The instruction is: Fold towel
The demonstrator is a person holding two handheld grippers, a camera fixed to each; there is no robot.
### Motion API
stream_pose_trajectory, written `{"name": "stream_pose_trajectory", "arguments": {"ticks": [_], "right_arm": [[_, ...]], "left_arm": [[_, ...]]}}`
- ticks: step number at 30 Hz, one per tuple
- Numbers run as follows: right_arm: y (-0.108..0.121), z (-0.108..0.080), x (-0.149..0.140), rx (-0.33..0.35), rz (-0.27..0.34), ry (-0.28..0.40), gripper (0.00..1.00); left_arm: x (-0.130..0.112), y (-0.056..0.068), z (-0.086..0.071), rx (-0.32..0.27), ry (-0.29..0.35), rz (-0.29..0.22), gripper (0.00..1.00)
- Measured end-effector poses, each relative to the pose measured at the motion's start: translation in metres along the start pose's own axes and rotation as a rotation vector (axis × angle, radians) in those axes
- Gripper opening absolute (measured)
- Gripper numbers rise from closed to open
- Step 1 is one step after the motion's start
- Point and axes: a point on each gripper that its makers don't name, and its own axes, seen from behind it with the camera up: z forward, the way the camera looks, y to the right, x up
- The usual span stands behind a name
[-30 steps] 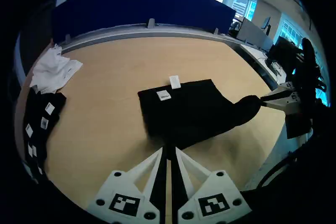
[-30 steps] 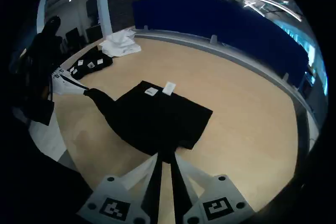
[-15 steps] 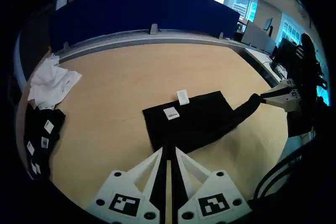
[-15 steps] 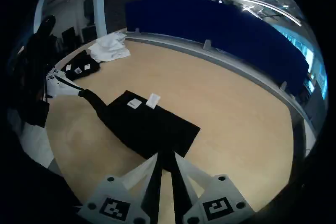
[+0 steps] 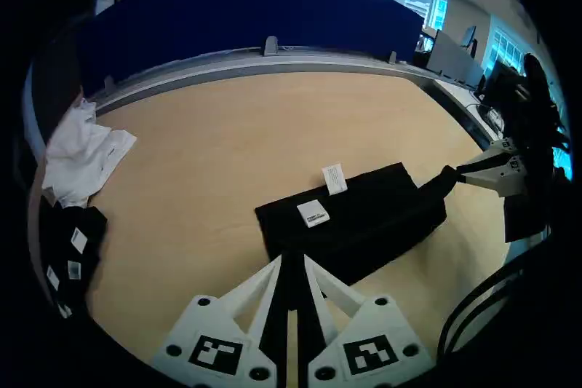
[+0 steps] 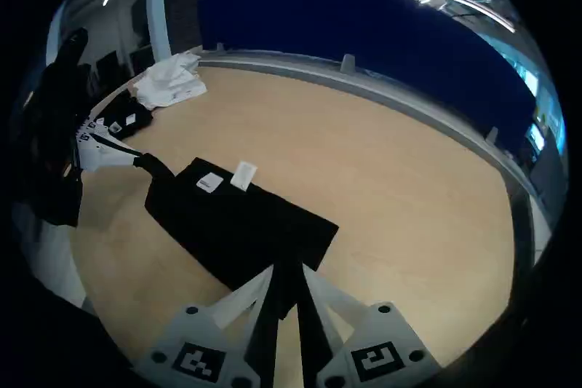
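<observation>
A black towel (image 5: pixel 356 224) with two white labels (image 5: pixel 313 213) lies as a narrow folded band on the light wooden table (image 5: pixel 218 140). My left gripper (image 5: pixel 292 263) is shut on its near corner. In the left gripper view the right gripper (image 5: pixel 457 173) pinches the towel's far right corner. In the right gripper view the same towel (image 6: pixel 225 220) stretches away from my right gripper (image 6: pixel 286 270), which is shut on its near corner. There the left gripper (image 6: pixel 140 162) holds the far left corner.
A crumpled white cloth (image 5: pixel 80 155) and a black pile with white tags (image 5: pixel 65 257) sit at the table's left end, also white cloth (image 6: pixel 171 78) and black pile (image 6: pixel 120 119). A blue partition (image 5: pixel 240 17) runs along the far edge. A person in dark clothing (image 5: pixel 535 119) holds the grippers.
Both grippers have drawn back with the towel's corners. The towel, earlier broad and draped loosely, now lies flatter and narrower, pulled taut between them.
</observation>
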Motion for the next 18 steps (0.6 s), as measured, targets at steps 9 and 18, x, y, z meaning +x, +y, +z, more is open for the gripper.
{"name": "stream_pose_trajectory", "arguments": {"ticks": [9, 18], "right_arm": [[0.005, 0.015, -0.013, -0.008, 0.029, -0.026, 0.13], [0.014, 0.039, -0.019, -0.038, 0.036, -0.047, 0.14]], "left_arm": [[-0.009, -0.001, 0.018, 0.003, -0.023, -0.001, 0.06], [-0.014, -0.005, 0.042, 0.023, -0.038, -0.020, 0.08]]}}
